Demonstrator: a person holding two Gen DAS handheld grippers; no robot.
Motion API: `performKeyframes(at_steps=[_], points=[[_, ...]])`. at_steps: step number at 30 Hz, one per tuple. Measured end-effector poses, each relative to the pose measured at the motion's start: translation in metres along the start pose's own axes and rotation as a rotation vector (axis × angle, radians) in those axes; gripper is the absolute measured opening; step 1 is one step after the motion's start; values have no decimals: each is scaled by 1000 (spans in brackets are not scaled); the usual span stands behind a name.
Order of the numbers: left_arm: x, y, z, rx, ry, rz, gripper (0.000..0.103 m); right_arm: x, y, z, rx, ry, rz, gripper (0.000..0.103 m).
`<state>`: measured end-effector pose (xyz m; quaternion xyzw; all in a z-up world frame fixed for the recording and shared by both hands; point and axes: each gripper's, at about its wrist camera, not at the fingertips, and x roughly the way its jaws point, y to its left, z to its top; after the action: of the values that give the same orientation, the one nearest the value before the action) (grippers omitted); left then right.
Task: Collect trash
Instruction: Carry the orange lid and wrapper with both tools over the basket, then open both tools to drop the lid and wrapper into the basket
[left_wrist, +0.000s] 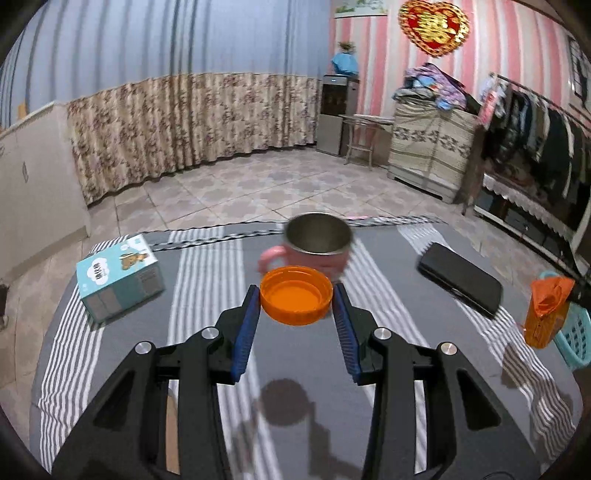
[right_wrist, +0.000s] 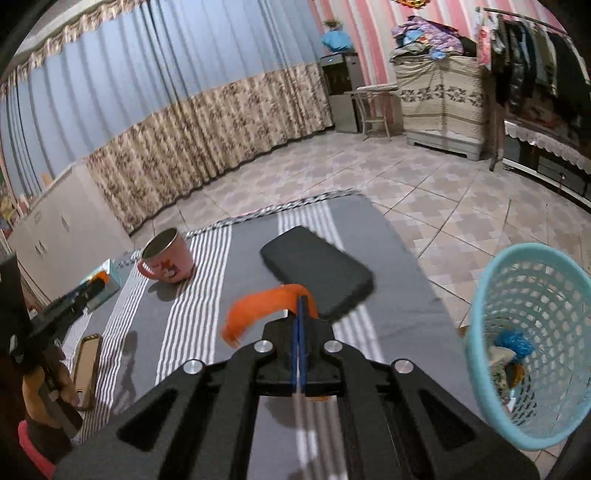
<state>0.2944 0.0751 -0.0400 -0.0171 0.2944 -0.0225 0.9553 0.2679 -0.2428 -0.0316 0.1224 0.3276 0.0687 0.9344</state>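
Observation:
My left gripper (left_wrist: 296, 301) is shut on an orange plastic lid (left_wrist: 295, 295), held by its rim above the striped tablecloth (left_wrist: 207, 280). My right gripper (right_wrist: 302, 299) is shut on an orange wrapper (right_wrist: 258, 306), which hangs blurred from the fingertips above the table. The wrapper also shows in the left wrist view (left_wrist: 546, 312) at the right edge. A light blue mesh basket (right_wrist: 554, 258) stands off the table's right side with some trash (right_wrist: 511, 350) inside; it also shows in the left wrist view (left_wrist: 578, 332).
A pink mug (left_wrist: 314, 243) stands just beyond the lid, also seen in the right wrist view (right_wrist: 168, 258). A black case (right_wrist: 317, 273) lies right of centre. A light blue carton (left_wrist: 118, 277) sits at the left. A tan flat object (right_wrist: 86, 365) lies near the front left.

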Motion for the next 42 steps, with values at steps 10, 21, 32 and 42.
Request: performKeyframes(at_steps=[10, 21, 32, 42], points=[[-27, -118, 1, 101, -30, -152, 39, -60, -80, 0, 96, -97, -53, 0], [-17, -263, -20, 204, 0, -333, 39, -99, -173, 8, 85, -154, -303, 0], [8, -368, -41, 282, 36, -442, 39, -75, -237, 5, 180, -77, -325, 0], [37, -402, -41, 314, 115, -464, 64, -64, -251, -3, 205, -57, -359, 1]])
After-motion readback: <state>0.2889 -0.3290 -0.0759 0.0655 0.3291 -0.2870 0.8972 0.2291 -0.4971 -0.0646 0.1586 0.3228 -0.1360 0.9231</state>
